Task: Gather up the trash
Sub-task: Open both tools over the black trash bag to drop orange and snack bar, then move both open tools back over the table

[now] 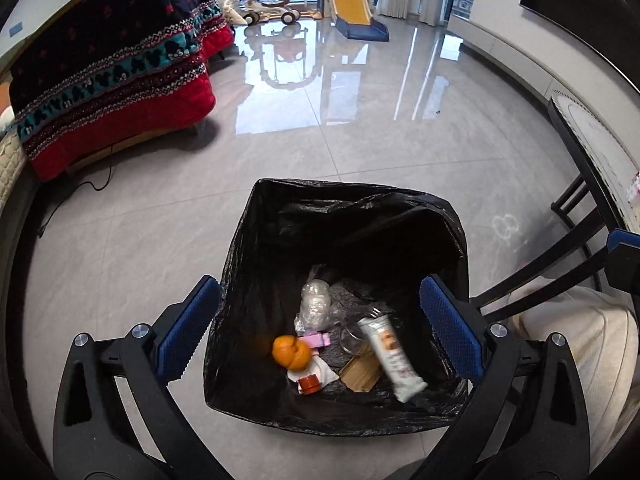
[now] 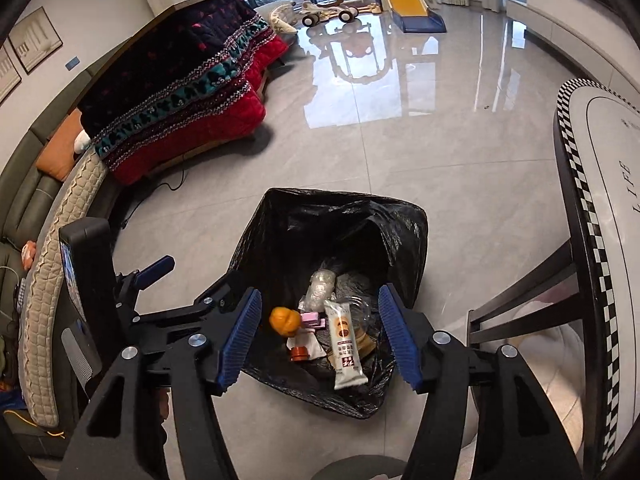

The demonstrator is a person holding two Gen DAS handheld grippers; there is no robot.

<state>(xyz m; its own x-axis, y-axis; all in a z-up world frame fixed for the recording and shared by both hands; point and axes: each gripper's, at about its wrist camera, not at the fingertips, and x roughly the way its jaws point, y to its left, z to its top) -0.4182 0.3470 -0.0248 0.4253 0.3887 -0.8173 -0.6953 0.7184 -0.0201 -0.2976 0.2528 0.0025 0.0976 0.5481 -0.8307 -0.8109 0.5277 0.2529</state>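
Left hand-held gripper (image 1: 320,336), right hand-held gripper (image 2: 320,338) agape, empty, above bin (image 2: 280,208); tabletop (image 2: 624,184) reads "LIFE".

1 bin with black liner (image 1: 256,240). Inside: 1 orange (image 1: 291,352), 1 white wrapper (image 1: 390,358), 1 clear plastic bag (image 1: 316,304), 1 pink piece (image 1: 316,340), 1 orange cap (image 1: 309,385).

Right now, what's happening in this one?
A person holds both grippers over a bin lined with a black trash bag on the tiled floor. The left gripper and right gripper both have jaws open and empty. Already in the bag: a white snack wrapper, an orange peel, a crumpled clear plastic piece and an orange cap. Nothing is being gripped.
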